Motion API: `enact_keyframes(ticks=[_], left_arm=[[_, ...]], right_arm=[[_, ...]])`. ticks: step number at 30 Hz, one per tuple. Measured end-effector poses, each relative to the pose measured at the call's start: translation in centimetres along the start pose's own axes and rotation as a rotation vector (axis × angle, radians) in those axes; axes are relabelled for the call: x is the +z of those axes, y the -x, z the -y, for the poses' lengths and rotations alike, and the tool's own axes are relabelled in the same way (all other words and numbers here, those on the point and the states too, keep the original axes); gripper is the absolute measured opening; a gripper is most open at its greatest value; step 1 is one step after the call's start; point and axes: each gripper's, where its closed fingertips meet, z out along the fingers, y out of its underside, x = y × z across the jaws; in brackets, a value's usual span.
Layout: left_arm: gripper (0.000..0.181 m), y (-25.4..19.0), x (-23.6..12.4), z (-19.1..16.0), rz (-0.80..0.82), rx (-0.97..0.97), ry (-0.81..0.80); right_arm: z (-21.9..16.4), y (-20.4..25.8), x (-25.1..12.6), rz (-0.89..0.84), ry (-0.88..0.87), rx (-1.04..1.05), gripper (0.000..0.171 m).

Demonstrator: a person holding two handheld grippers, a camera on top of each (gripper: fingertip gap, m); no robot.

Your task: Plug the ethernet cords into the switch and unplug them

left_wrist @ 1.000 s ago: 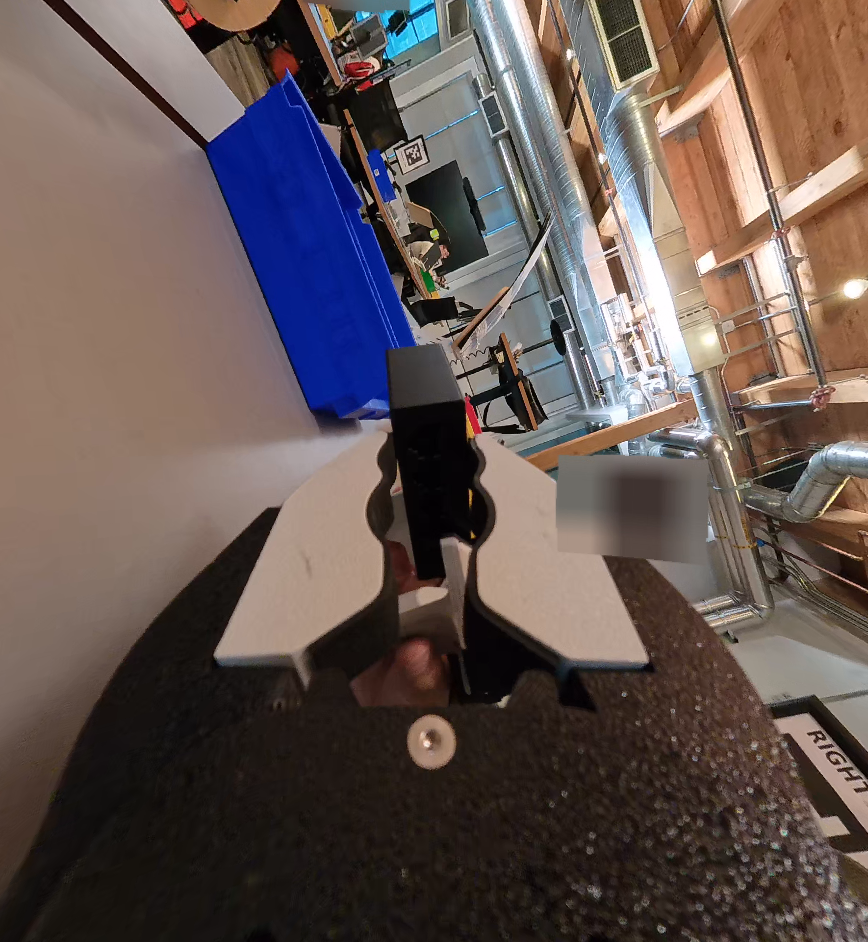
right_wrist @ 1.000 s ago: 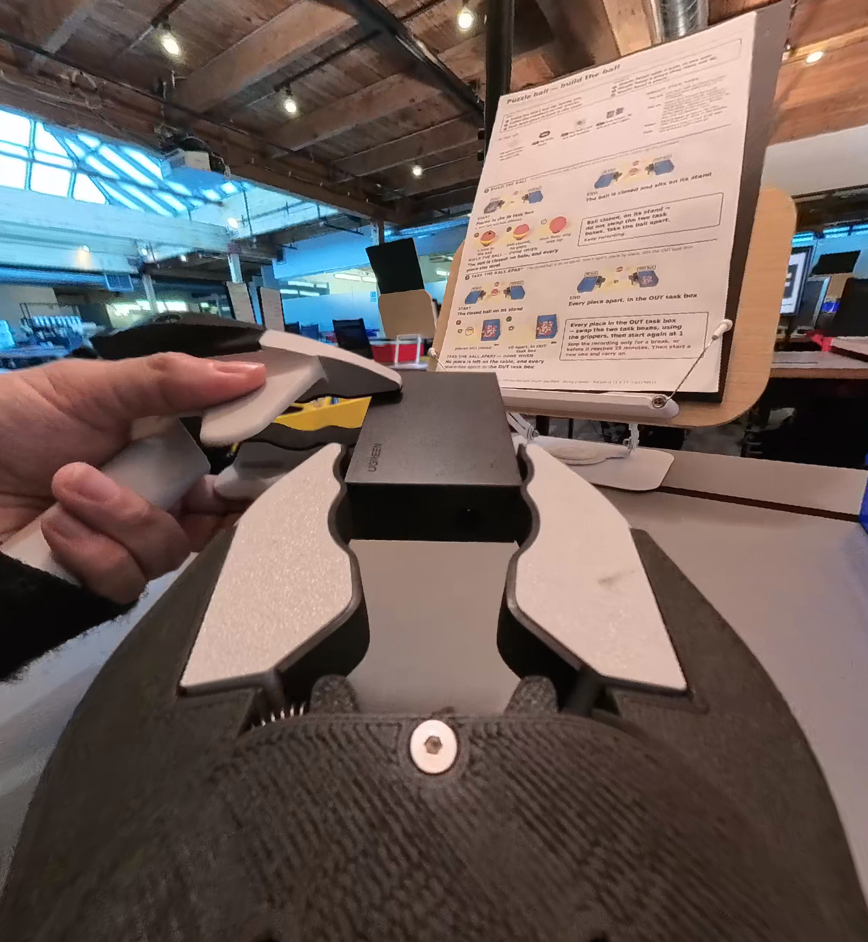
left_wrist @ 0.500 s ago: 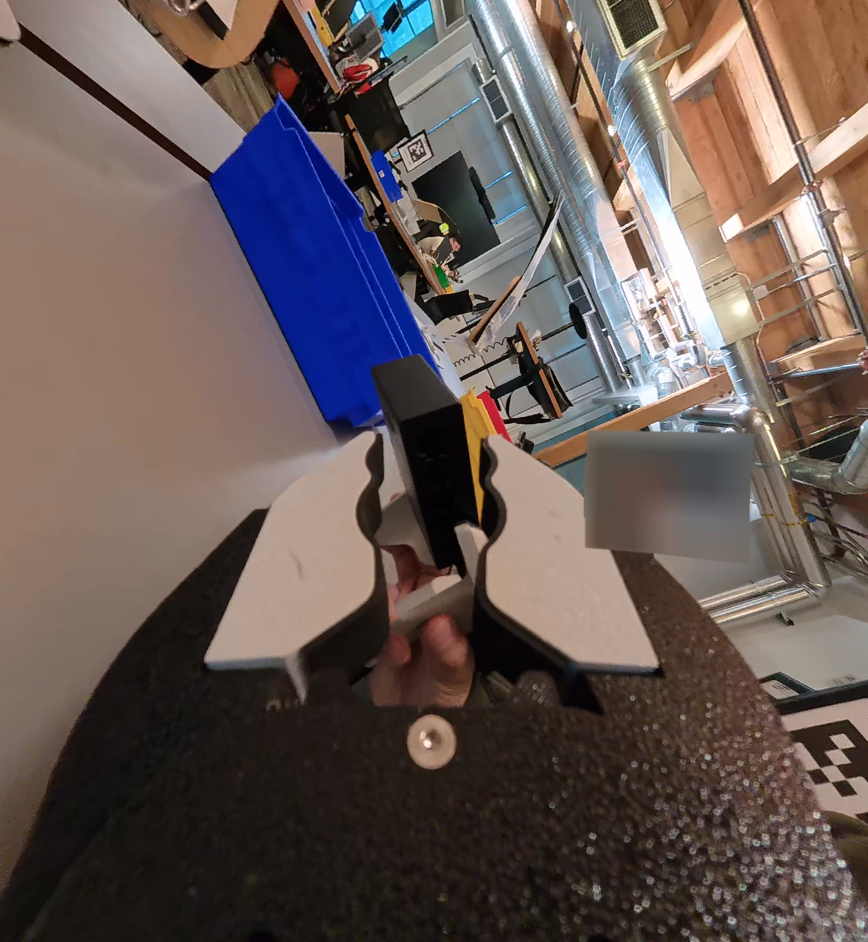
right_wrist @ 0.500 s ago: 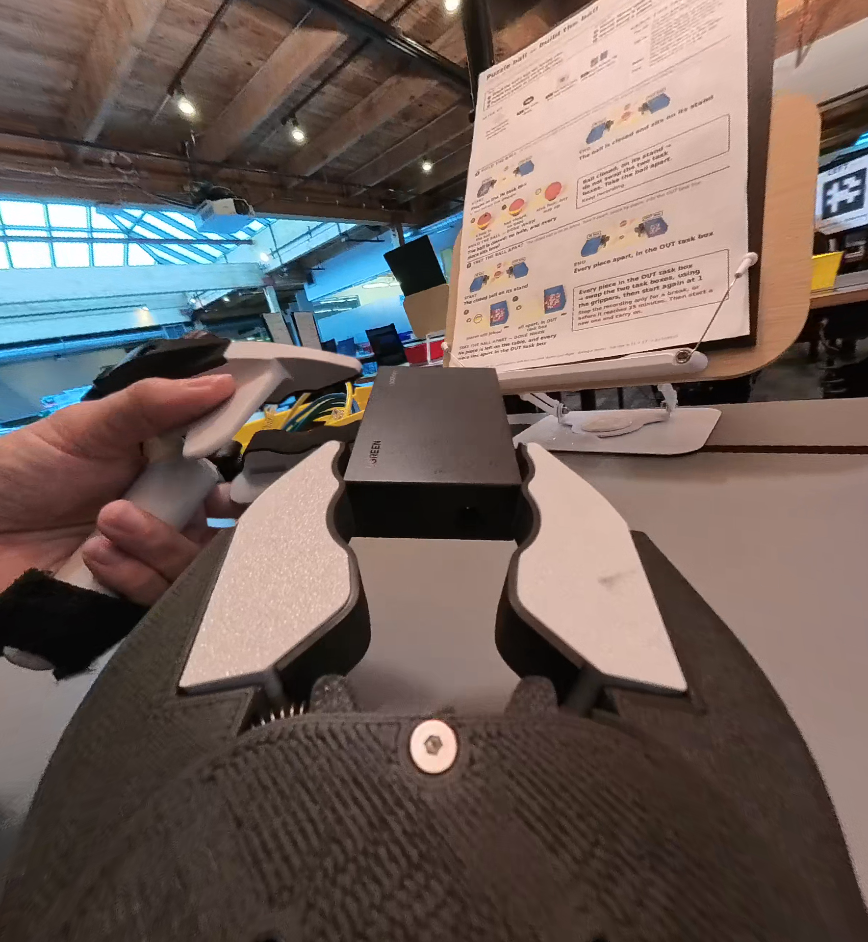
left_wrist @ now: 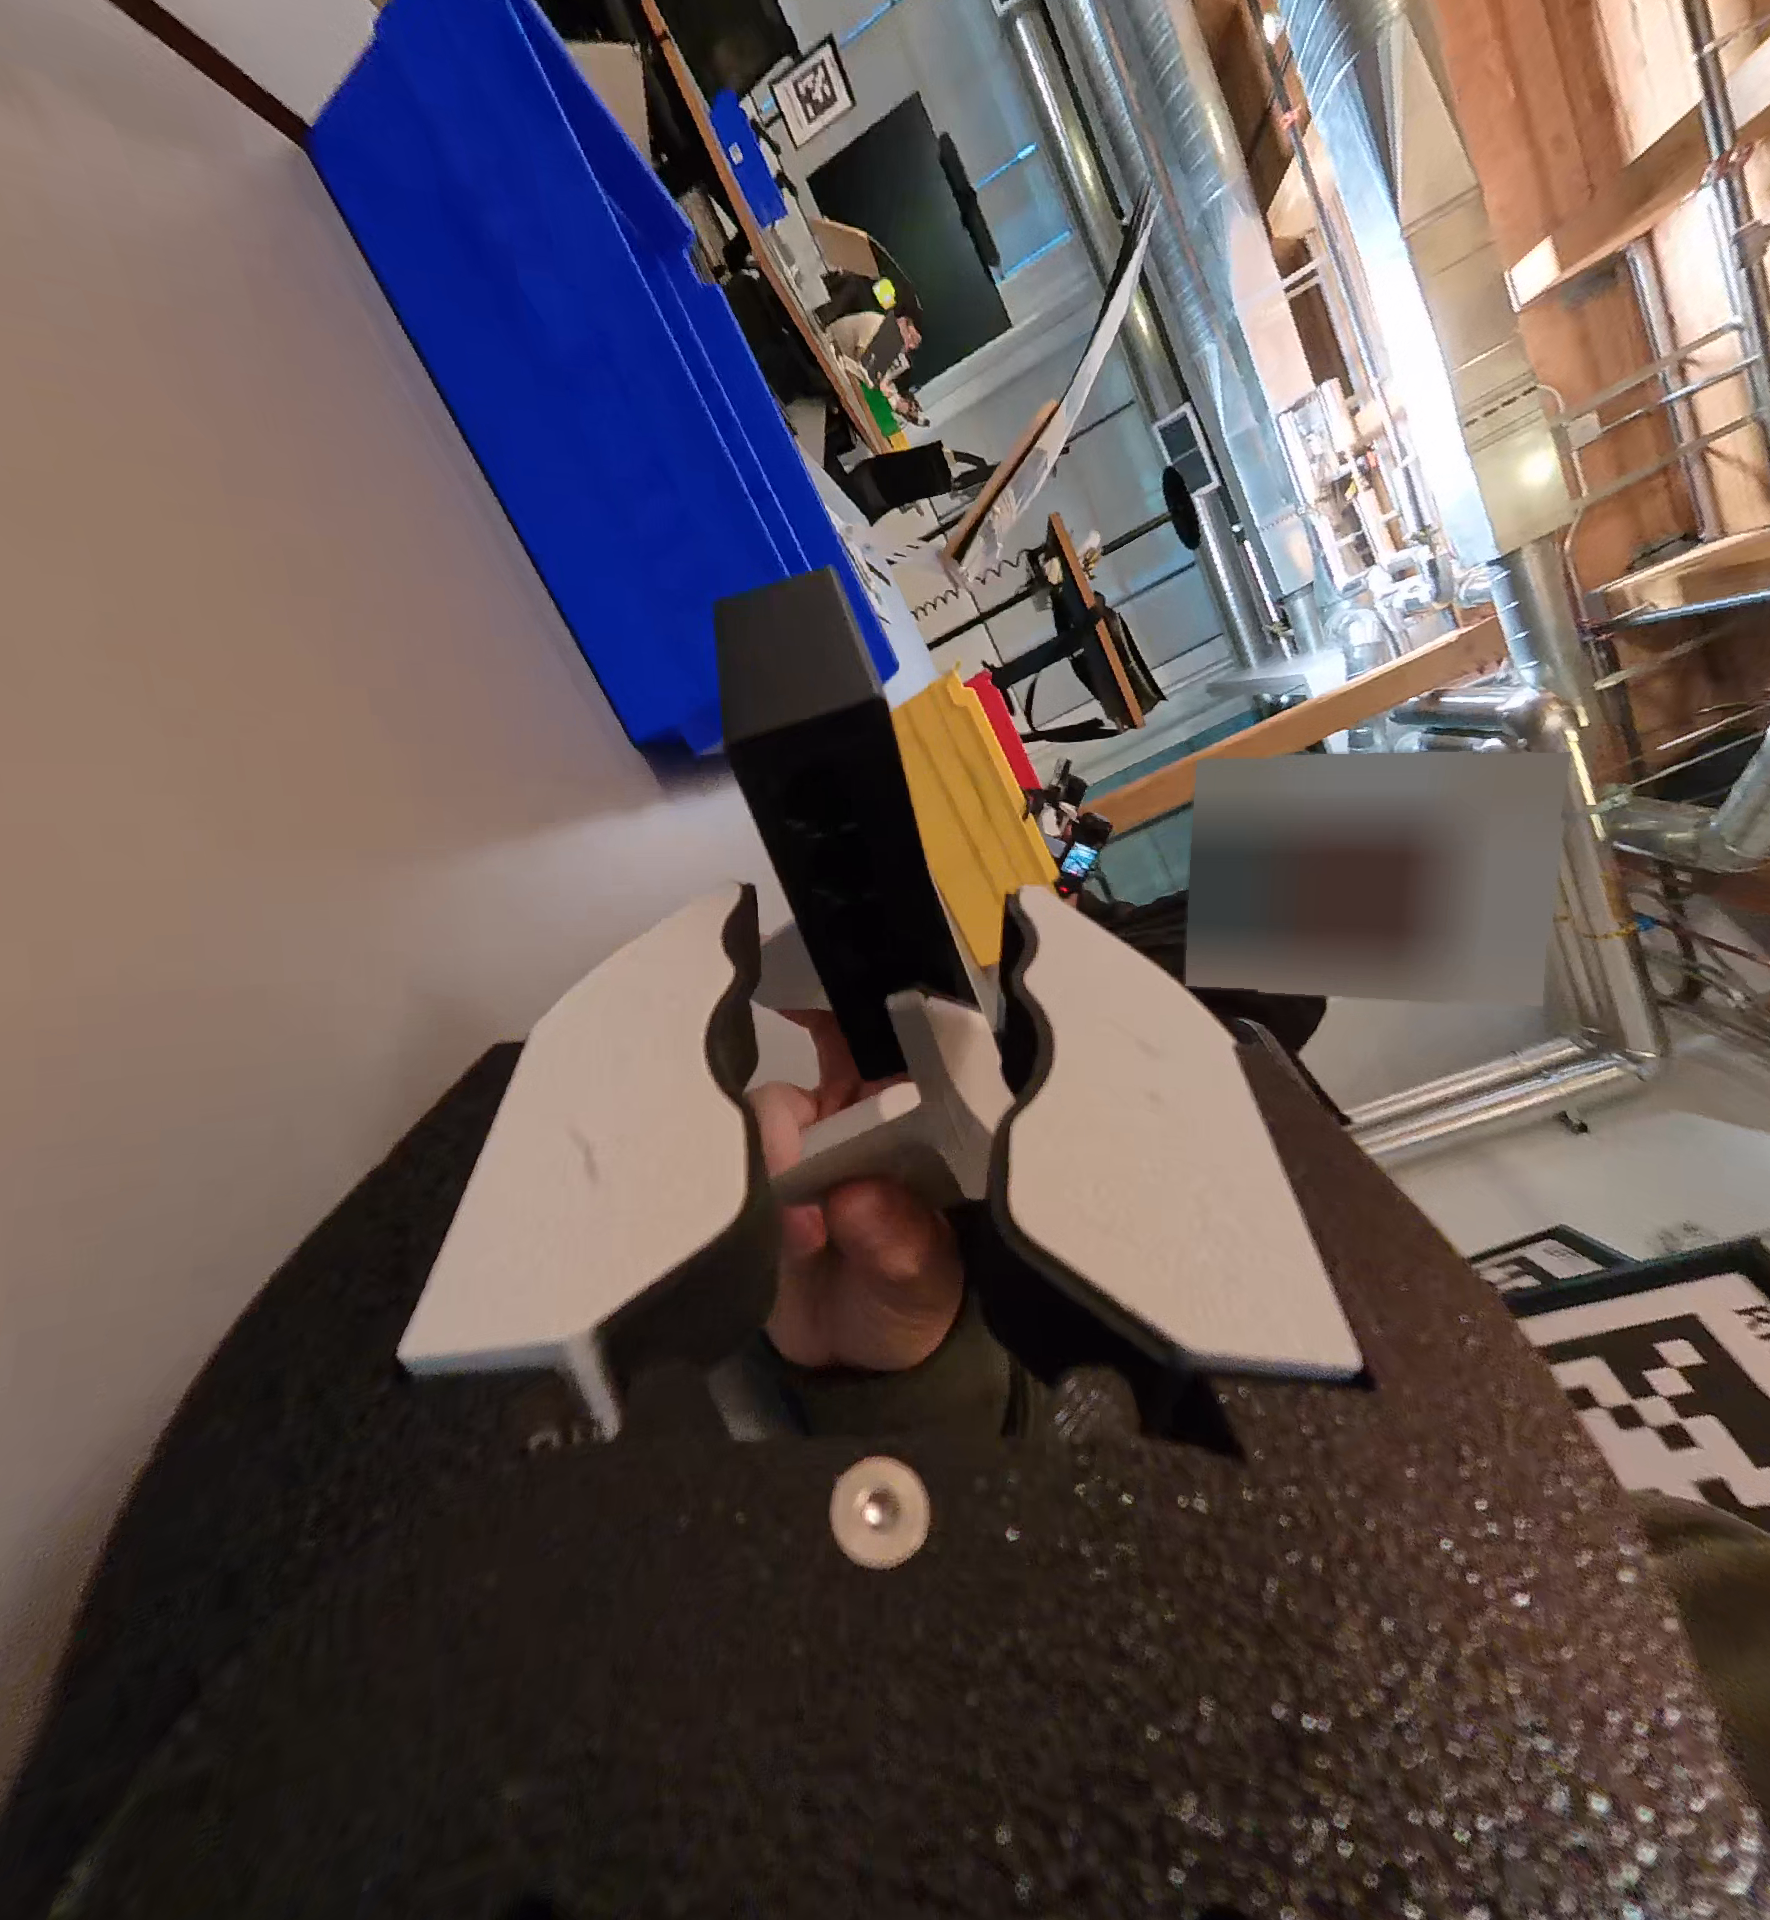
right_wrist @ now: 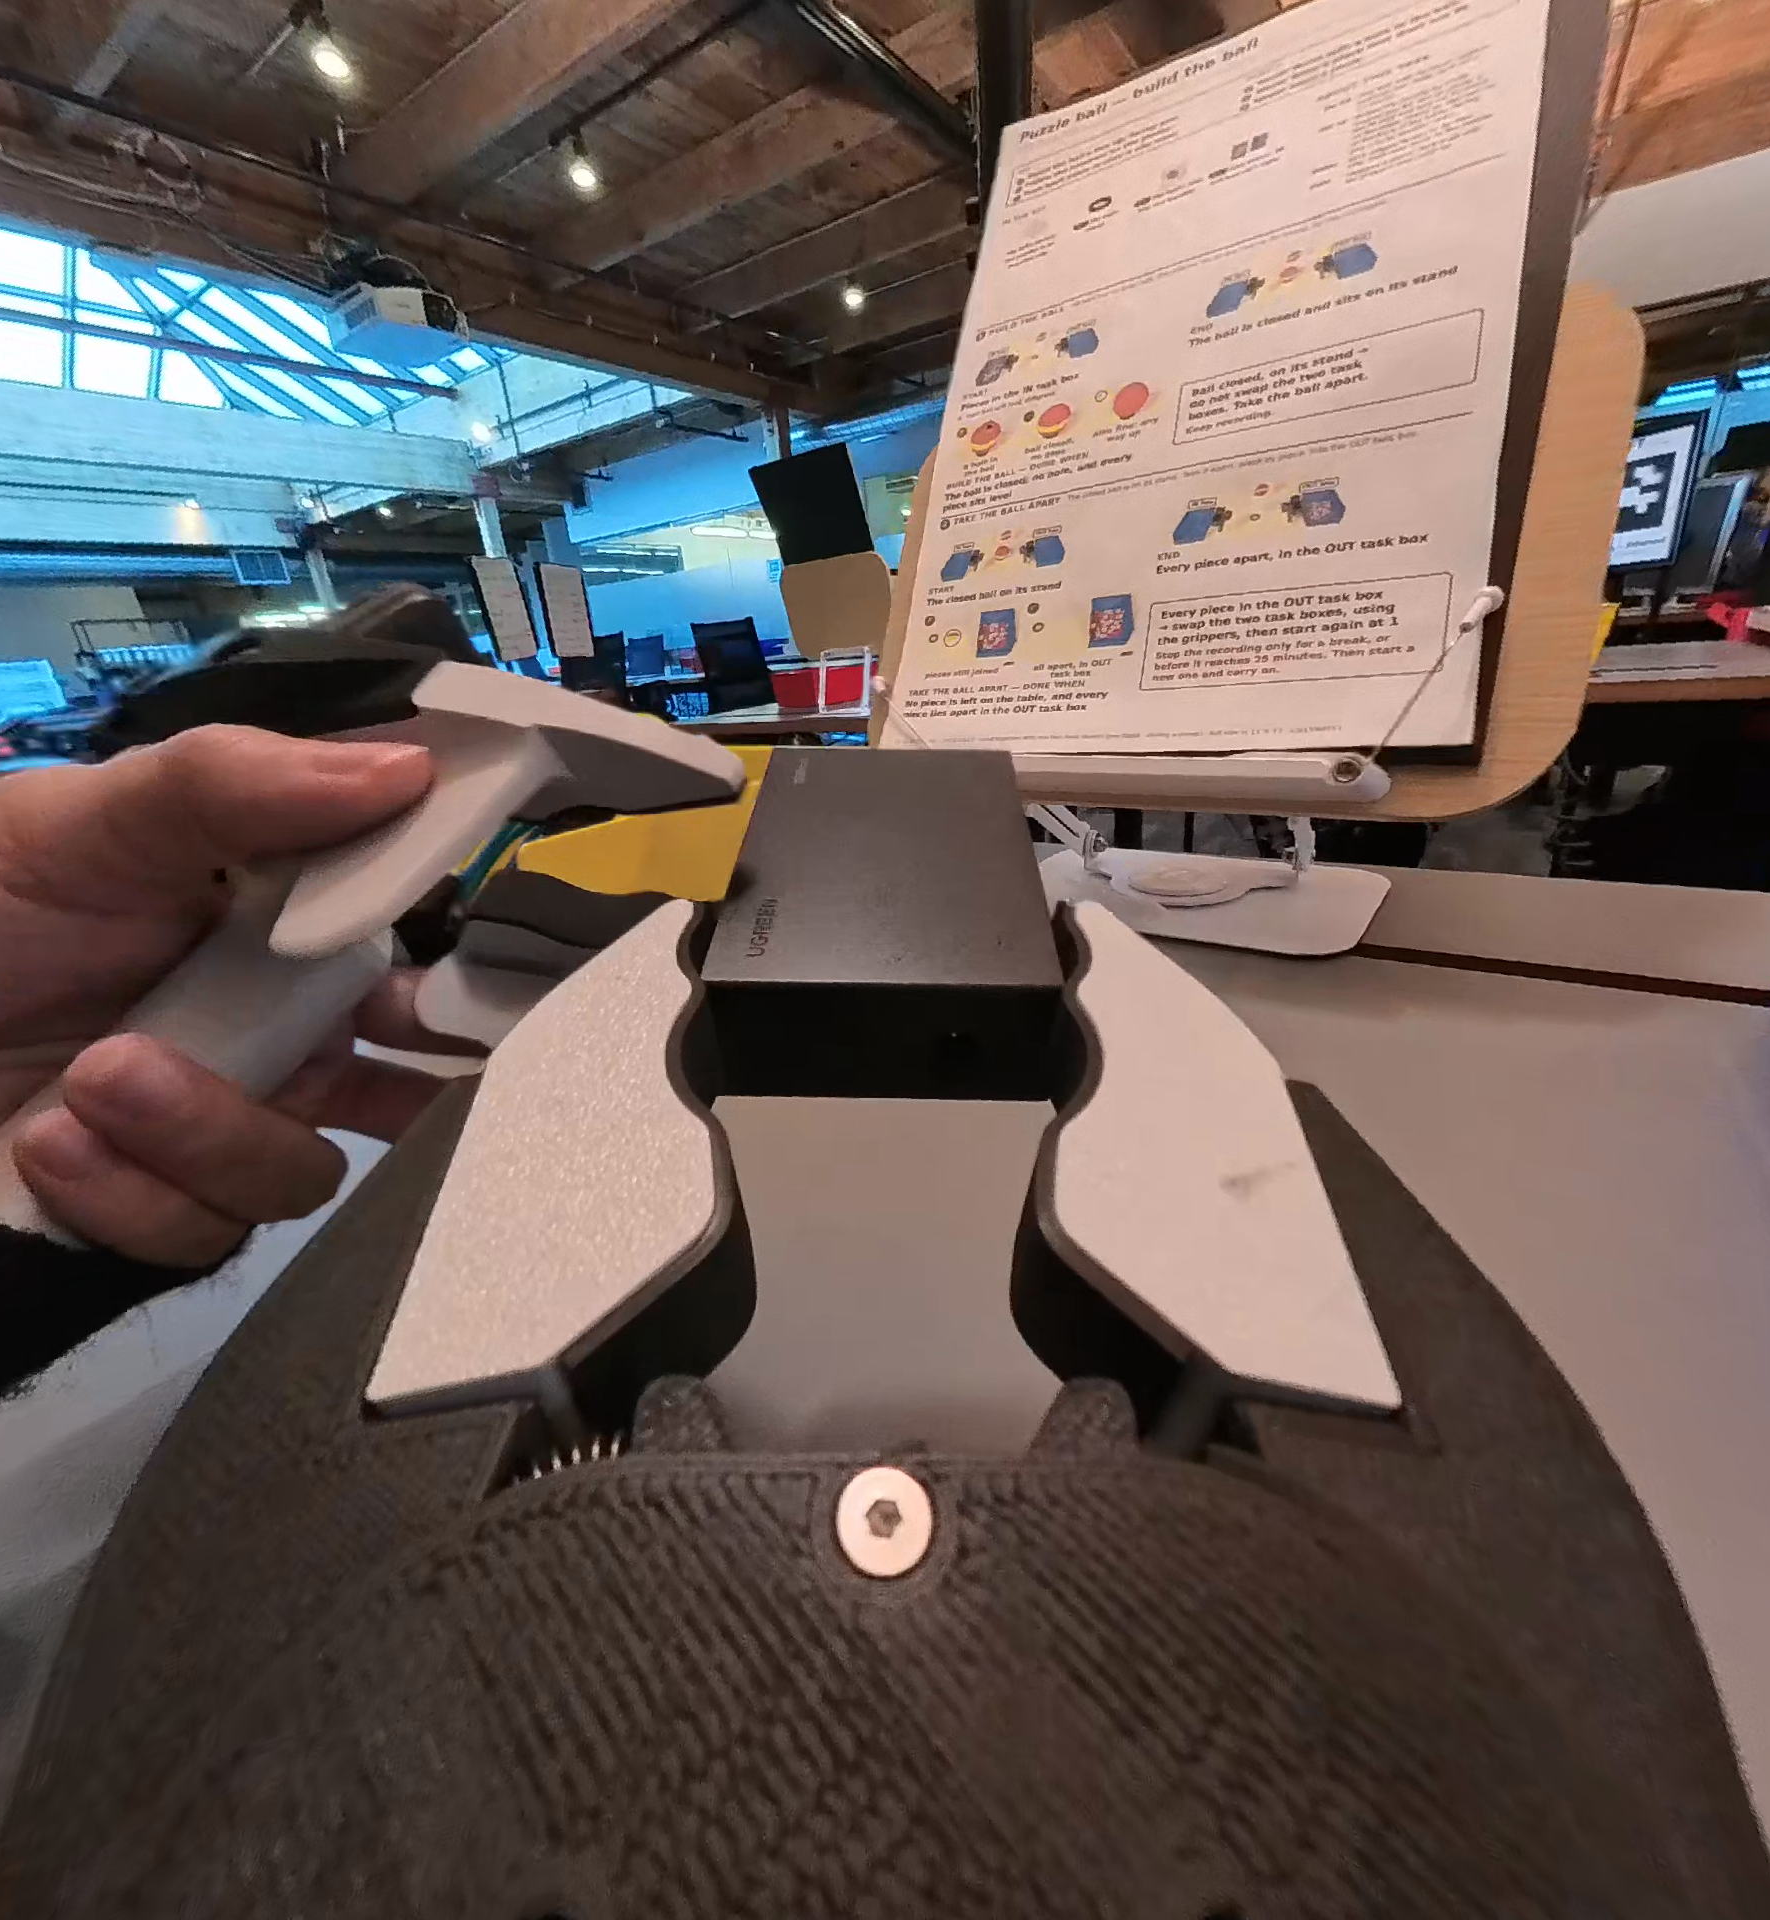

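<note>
Right gripper (right_wrist: 881,956) fingers clamp the matte black box-shaped switch (right_wrist: 876,894) above the grey desk (right_wrist: 1483,1143); left gripper (left_wrist: 876,935) fingers spread loosely around its end, not gripping. No cords visible. Step: positioning switch; next needs a cord fetched

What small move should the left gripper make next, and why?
Probably draw the left gripper back off the switch: its jaws stand apart around the switch's end, the right gripper clamps the switch firmly, and neither gripper holds anything else.
</note>
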Motion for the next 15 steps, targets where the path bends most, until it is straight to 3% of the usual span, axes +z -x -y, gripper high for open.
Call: enact_keyframes(ticks=[7,11,15], left_arm=[[0.043,0.6,-4.6,2.5,0.279,0.427,-0.028],[0.04,2.9,-11.4,7.4,0.622,0.7,0.011],[0.039,6.4,-18.1,12.3,0.876,0.781,0.156]], right_arm=[[0.8,-4.4,-1.0,-0.137,0.006,-0.087,0.062],[0.5,-6.1,-1.4,-0.174,0.019,-0.08,0.062],[0.4,-5.8,-1.2,-0.166,0.025,-0.099,0.062]])
